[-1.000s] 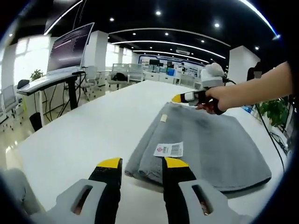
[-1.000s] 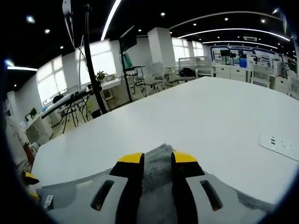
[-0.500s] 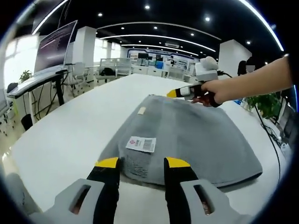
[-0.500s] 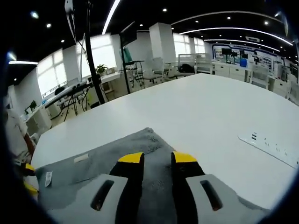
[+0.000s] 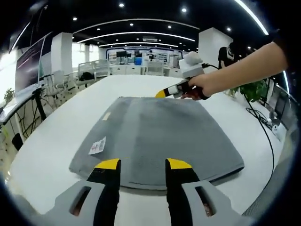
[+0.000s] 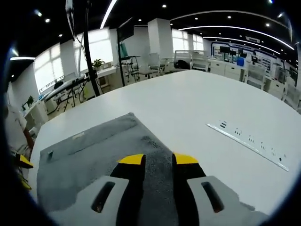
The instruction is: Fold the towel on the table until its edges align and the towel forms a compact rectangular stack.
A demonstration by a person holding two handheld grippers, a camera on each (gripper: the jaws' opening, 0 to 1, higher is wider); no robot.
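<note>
Item: grey towel (image 5: 160, 136), flat on white bench (image 5: 56, 141). My left tool (image 5: 141, 165) parted, empty, at near hem; right tool (image 6: 157, 160) parted above cloth. Risk: one-layer pinch skews fold.

Towel (image 5: 160, 136) flat on table (image 5: 56, 141), power strip (image 6: 249, 141) beside

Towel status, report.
Both tongs open: left at near edge, right over far edge. Towel flat, folded on table. Nothing blocking.
</note>
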